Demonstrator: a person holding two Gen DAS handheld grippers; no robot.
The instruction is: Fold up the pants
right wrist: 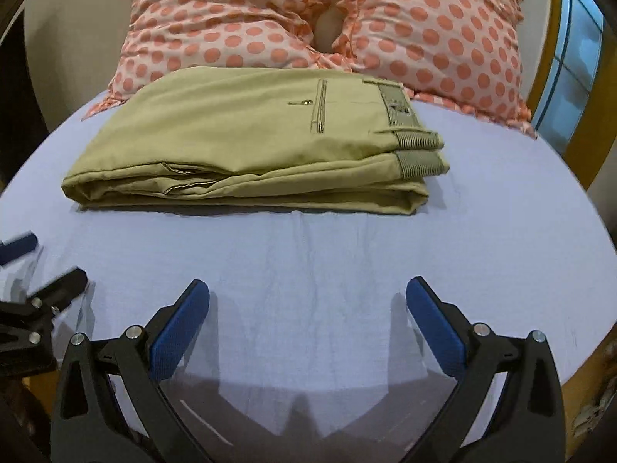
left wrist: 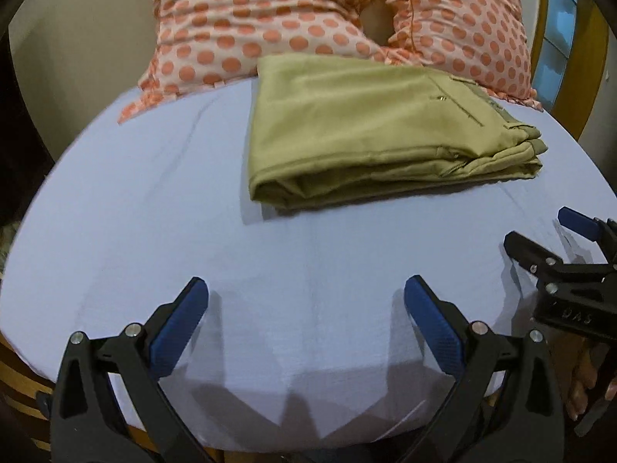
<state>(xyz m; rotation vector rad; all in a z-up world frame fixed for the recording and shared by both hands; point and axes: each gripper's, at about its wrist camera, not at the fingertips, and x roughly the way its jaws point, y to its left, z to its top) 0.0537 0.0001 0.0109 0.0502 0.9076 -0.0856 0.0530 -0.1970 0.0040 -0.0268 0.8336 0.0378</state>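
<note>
Khaki pants (left wrist: 358, 131) lie folded into a compact stack on the pale blue sheet (left wrist: 154, 212), waistband to the right, back pocket on top. They also show in the right wrist view (right wrist: 246, 142). My left gripper (left wrist: 306, 289) is open and empty, near the bed's front edge, well short of the pants. My right gripper (right wrist: 307, 289) is open and empty, also near the front edge. The right gripper shows at the right edge of the left wrist view (left wrist: 540, 231), open. The left gripper shows at the left edge of the right wrist view (right wrist: 50, 262), open.
Two pillows with orange polka dots (left wrist: 239, 19) (right wrist: 435, 27) lean against the wall behind the pants. A wooden bed frame (left wrist: 574, 61) and a blue window (right wrist: 578, 46) are at the right. The sheet's front edge (right wrist: 308, 416) drops off just below the grippers.
</note>
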